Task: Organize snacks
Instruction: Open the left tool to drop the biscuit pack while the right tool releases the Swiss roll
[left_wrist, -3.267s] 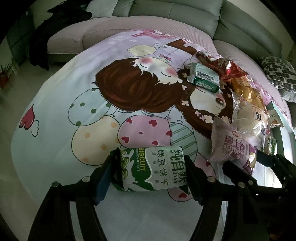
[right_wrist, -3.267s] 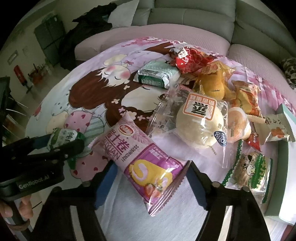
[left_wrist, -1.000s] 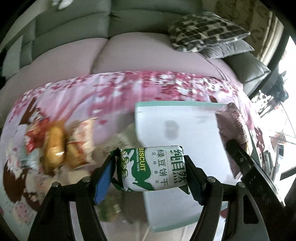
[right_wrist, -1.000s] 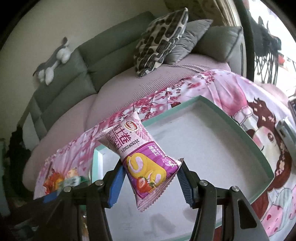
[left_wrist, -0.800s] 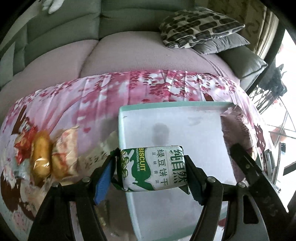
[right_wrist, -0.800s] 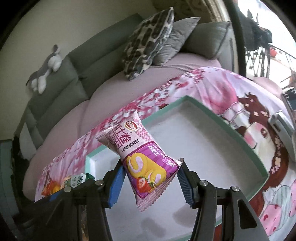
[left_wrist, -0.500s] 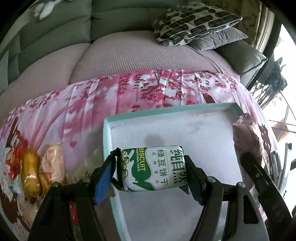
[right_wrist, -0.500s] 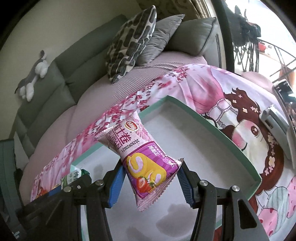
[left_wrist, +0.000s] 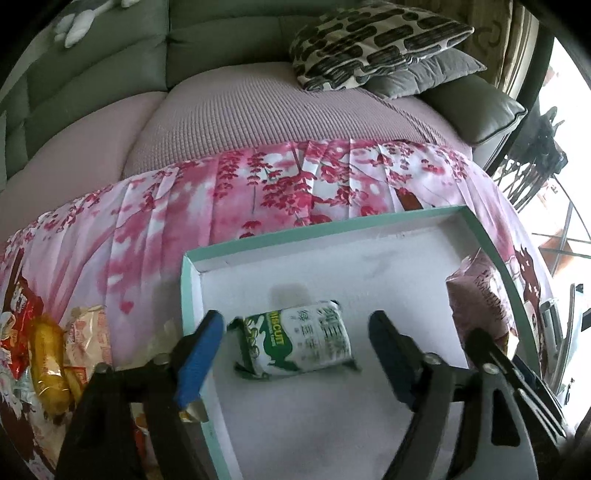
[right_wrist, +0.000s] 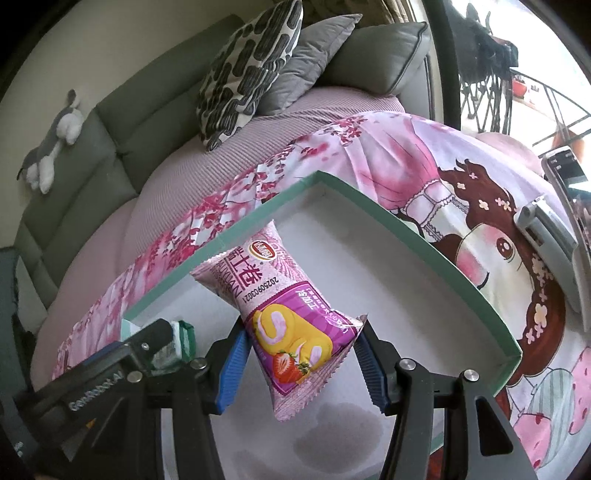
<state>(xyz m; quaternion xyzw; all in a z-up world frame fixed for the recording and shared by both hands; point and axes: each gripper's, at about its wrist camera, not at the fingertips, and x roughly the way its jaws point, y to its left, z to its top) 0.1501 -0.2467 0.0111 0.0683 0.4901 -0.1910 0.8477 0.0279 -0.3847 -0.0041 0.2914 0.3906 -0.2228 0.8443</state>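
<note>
A green and white biscuit pack (left_wrist: 295, 341) lies on the white floor of a shallow box with a teal rim (left_wrist: 190, 288). My left gripper (left_wrist: 295, 354) is open around it, both blue pads clear of the pack. My right gripper (right_wrist: 299, 354) is shut on a pink strawberry cake-roll pack (right_wrist: 284, 314) and holds it above the same box (right_wrist: 406, 229). The pink pack also shows at the right of the left wrist view (left_wrist: 480, 295). The left gripper and a corner of the biscuit pack (right_wrist: 183, 339) show at lower left of the right wrist view.
The box sits on a pink cartoon-print cloth (left_wrist: 258, 192) over a sofa. Several loose snack packs (left_wrist: 51, 354) lie left of the box. Patterned and grey cushions (right_wrist: 258, 59) are behind. A phone-like device (right_wrist: 546, 225) lies on the cloth to the right.
My left gripper has opened and let go of the biscuit pack, which now lies in the box. Both grippers have moved further over the box. The right still holds the pink pack.
</note>
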